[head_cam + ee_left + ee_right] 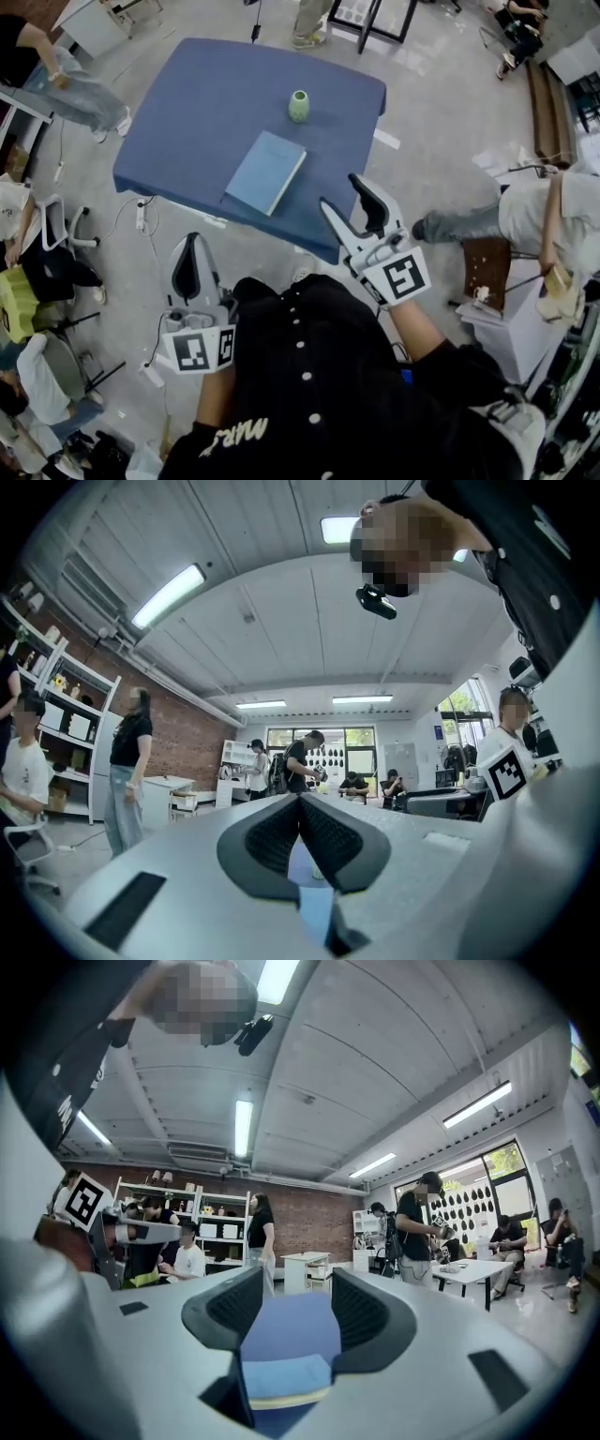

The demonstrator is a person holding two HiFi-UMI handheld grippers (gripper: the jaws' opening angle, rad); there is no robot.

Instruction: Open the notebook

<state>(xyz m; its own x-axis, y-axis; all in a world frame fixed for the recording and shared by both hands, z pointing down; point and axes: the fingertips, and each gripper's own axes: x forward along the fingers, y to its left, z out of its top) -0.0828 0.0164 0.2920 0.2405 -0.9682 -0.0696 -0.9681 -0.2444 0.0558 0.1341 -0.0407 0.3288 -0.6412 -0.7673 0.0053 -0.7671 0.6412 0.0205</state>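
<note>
Head view with both gripper views; the person stands at the near edge of a blue-covered surface (206,103).

Right gripper (344,197): held out level from the person's right forearm, ahead of the torso. It points toward the surface, with its tips over the near right corner in the head view. Its marker cube sits close to the sleeve. In the right gripper view the jaws stand wide apart with nothing between the pads. The blue cloth and a light-blue book show in the gap beyond them, so the jaws are open and empty.

Left gripper (194,242): held level and lower in the head view, at the left of the torso. It is over the floor and short of the surface's near edge, with its marker cube facing the camera. In the left gripper view the two dark pads meet at their tips, so the jaws are closed on nothing. A sliver of blue shows below the point of contact.

Notebook (266,172): closed, lying flat with its light-blue cover up, toward the near edge of the surface and turned at an angle to that edge. It is apart from both grippers and nearer the right one.

Green vase (298,106): upright on the surface behind the notebook, not touching it.
</note>
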